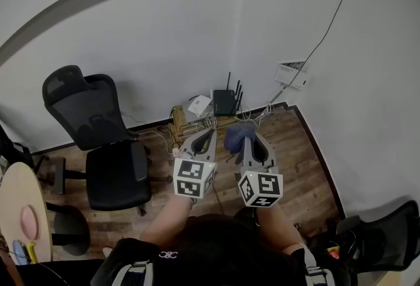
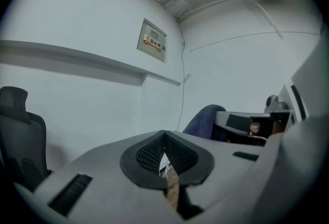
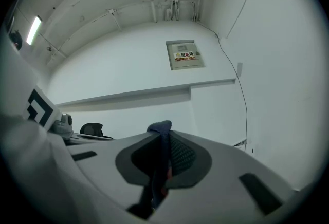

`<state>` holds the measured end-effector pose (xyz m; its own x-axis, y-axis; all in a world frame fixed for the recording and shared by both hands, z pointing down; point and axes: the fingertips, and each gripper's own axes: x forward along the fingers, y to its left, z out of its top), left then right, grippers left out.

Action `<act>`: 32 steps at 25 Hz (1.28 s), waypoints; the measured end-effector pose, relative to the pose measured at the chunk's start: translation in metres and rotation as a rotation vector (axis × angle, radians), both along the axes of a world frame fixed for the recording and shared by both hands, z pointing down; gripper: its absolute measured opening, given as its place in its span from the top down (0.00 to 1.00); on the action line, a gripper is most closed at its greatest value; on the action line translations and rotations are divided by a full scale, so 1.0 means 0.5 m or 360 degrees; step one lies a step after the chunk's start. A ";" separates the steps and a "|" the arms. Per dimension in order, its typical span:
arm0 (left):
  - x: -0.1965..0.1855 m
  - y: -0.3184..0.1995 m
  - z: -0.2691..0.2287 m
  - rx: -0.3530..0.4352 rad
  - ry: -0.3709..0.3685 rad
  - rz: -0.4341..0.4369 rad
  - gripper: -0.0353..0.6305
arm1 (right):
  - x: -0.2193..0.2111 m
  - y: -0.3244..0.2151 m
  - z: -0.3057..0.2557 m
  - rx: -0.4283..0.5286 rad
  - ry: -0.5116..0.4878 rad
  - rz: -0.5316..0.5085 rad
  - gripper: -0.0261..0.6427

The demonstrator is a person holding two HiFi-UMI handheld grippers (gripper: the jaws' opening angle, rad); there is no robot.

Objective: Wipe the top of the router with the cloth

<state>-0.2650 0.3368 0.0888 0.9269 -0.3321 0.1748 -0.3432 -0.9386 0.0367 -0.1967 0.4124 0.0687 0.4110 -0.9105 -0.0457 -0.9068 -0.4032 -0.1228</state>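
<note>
Wiping not yet begun: right gripper (image 1: 248, 144) clamps the blue cloth (image 1: 236, 133) at frame centre, left gripper (image 1: 207, 139) closed on nothing, router (image 1: 224, 102) above them untouched.

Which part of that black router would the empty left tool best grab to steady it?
Probably the near edge of the router, coming from the room side: its antennas stand along the back, and the walls close in behind.

The router (image 1: 224, 102) stood in the corner, a box (image 1: 198, 106) just left of it and the chair (image 1: 108, 147) well left. Before the router, the left gripper (image 1: 207, 137) and right gripper (image 1: 249, 142) hung side by side, with the cloth (image 1: 235, 134) between the right one's jaws.
</note>
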 end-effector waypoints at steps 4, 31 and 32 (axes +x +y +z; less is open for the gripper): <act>0.016 -0.005 0.013 -0.0006 -0.0025 -0.0005 0.94 | 0.011 -0.010 0.018 -0.0009 -0.0031 -0.0017 0.95; 0.354 -0.086 -0.021 0.0000 0.0012 -0.0234 0.94 | 0.352 -0.125 0.003 -0.0009 -0.0020 -0.0279 0.95; 0.368 -0.085 -0.020 -0.0001 0.0013 -0.0244 0.94 | 0.366 -0.126 0.003 -0.0011 -0.0018 -0.0294 0.95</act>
<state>-0.0809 0.2942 0.0786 0.8667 -0.4697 0.1680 -0.4822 -0.8751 0.0409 -0.0136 0.3496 0.0705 0.2373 -0.9708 -0.0359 -0.9641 -0.2308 -0.1311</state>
